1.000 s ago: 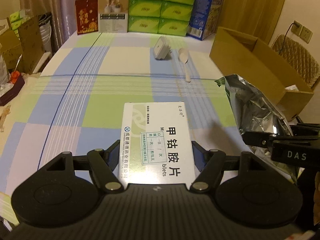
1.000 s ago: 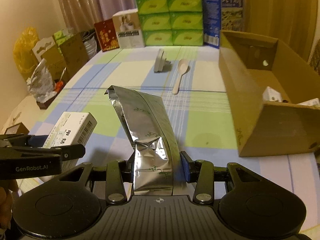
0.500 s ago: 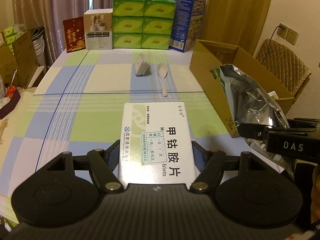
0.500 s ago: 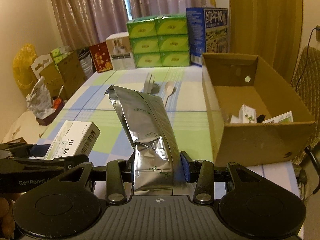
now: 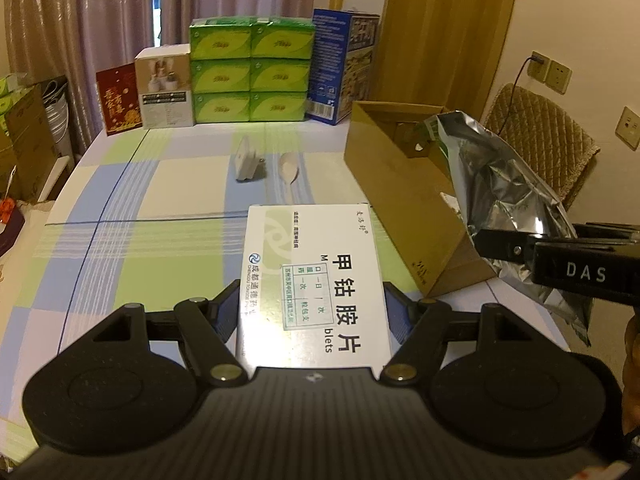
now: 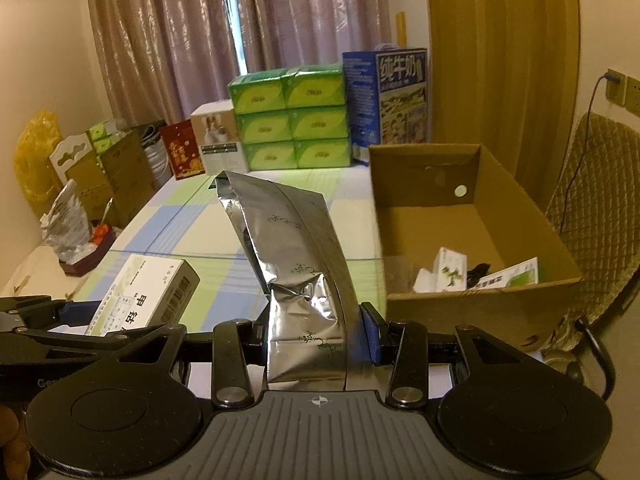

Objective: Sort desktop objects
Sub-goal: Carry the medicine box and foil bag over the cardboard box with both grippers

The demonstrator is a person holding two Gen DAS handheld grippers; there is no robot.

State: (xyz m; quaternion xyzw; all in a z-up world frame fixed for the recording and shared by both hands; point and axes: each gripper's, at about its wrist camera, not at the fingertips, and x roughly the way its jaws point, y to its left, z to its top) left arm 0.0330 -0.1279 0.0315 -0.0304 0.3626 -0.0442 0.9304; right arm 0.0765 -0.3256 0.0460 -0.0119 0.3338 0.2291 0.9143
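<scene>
The left gripper [image 5: 312, 312] was clamped on a white medicine box [image 5: 314, 280] held above the checked tablecloth [image 5: 168, 248]. Far beyond lay a white plug [image 5: 246, 162] and a spoon [image 5: 289, 172]. To the right, the right gripper [image 6: 314, 332] pinched a silver foil pouch [image 6: 300, 264] beside the open cardboard box [image 6: 472, 304].

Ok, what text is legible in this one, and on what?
"甲钴胺片" and "blets": white medicine box in the left gripper.
"DAS": right gripper.
"纯牛奶": blue carton.
The silver foil pouch, the green boxes and the small print are unreadable.
</scene>
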